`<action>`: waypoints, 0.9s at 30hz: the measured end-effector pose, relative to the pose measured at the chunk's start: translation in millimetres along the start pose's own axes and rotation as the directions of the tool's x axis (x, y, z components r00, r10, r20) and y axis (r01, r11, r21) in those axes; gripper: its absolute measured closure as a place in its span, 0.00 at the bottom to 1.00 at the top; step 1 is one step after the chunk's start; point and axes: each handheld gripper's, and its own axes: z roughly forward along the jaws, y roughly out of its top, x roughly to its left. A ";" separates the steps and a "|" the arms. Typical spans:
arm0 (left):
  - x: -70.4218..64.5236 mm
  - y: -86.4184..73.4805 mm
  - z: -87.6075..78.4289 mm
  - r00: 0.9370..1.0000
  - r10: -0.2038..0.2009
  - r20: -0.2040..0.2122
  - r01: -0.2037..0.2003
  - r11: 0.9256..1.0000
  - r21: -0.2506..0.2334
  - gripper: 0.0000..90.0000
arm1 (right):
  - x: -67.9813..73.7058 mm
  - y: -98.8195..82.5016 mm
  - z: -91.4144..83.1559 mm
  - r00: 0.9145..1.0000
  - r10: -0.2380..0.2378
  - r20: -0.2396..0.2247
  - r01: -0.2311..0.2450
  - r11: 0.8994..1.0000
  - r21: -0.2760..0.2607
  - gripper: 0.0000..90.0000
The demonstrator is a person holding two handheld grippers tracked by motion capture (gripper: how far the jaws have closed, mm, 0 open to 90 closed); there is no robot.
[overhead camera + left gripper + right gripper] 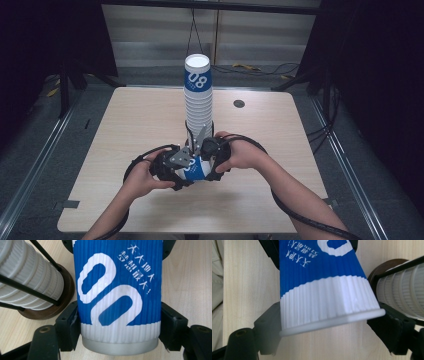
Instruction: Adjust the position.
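Pale wooden table (pixel 125 130) bears a tall white cup stack (pixel 198 100); left gripper (pixel 120 327) fingers clamp a blue-and-white ribbed paper cup (pixel 117 290), while right gripper (pixel 329 340) fingers stand apart around its rim.

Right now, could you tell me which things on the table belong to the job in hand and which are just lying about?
In the job:
- blue and white paper cup, clamped by the left gripper, its rim end between the right gripper jaws
- cup stack in its wire holder

Lying about:
- dark round disc on the table
- cables on the floor
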 end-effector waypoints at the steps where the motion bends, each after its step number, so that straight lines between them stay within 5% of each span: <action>1: 0.2 0.0 -0.3 1.000 0.001 0.002 -0.001 1.000 -0.005 0.33 | 0.1 -0.4 0.0 1.000 0.003 0.001 -0.003 1.000 -0.005 0.17; 15: 6.3 -6.4 -7.6 0.999 -0.034 0.020 0.035 0.999 -0.017 0.33 | -3.5 -21.8 -1.3 0.998 0.053 0.033 -0.049 0.993 -0.108 0.14; 27: 8.6 -8.9 -10.5 0.998 -0.062 0.020 0.063 0.997 -0.035 0.33 | -4.4 -47.6 -3.1 0.993 0.114 0.033 -0.100 0.955 -0.278 0.15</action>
